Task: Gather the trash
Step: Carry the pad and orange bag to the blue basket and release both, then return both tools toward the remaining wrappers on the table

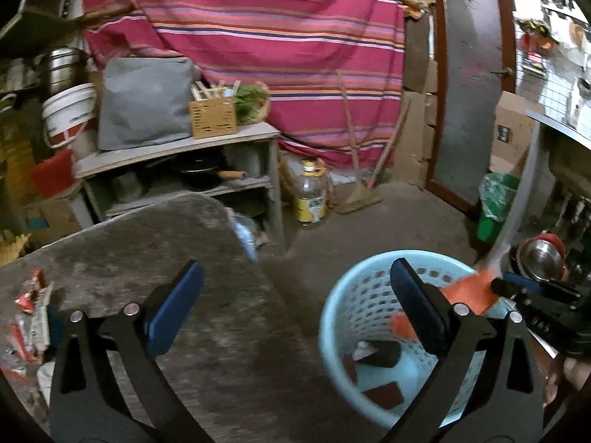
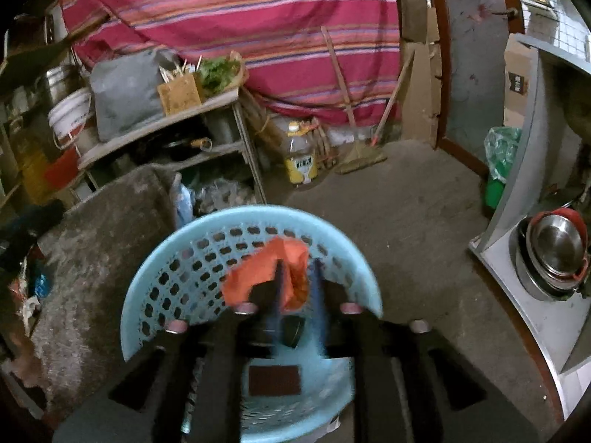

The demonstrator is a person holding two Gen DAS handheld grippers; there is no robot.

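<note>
- Step: dropping trash into the blue basket (image 2: 155, 288).
- Right claw (image 2: 297, 277): jaws parted, orange wrapper (image 2: 258, 277) loose between them, over the basket.
- Left claw (image 1: 295, 306): spread, empty.
- Next: fetch wrappers (image 1: 29, 317) on the worktop (image 1: 166, 243).

Motion blur smears the orange wrapper (image 2: 267, 275) between the right tongs (image 2: 297, 288).

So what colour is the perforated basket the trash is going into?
Light blue. The basket shows best in the right wrist view, with an orange wrapper over it.
</note>
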